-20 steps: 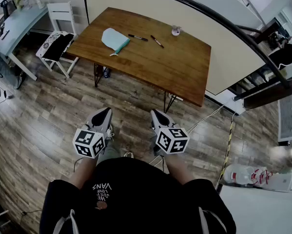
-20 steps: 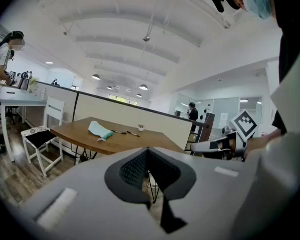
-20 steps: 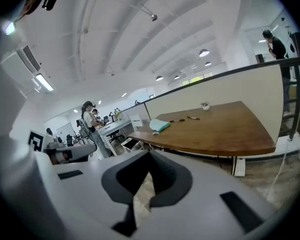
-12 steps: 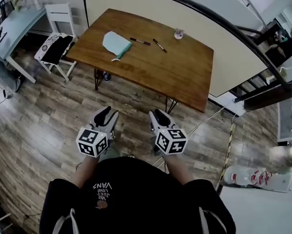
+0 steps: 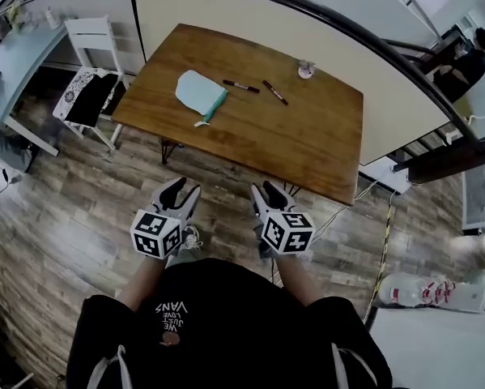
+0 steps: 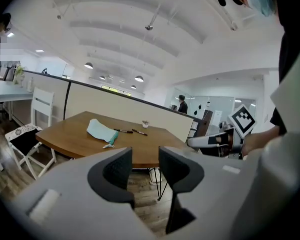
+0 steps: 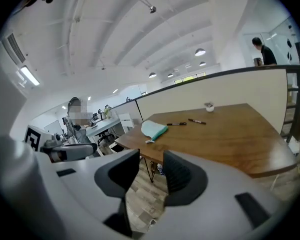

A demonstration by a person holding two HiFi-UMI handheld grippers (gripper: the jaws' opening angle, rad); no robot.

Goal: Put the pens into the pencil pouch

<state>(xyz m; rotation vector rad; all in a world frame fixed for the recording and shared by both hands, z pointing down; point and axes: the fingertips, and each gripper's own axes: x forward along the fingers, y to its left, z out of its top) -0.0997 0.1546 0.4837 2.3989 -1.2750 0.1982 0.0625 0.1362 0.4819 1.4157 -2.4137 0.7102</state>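
Table (image 5: 307, 136) sits closer than a sec ago: person's walking up. Pencil pouch (image 5: 200, 94) lies on table's far-left part, both pens (image 5: 240, 86) at table's far middle. Left gripper (image 5: 183, 187) & right gripper (image 5: 268, 187) are short of table, jaws spread, empty. Approach only, nothing picked yet.

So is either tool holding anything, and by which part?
Nothing is held. The left tool and right tool are both open and empty.
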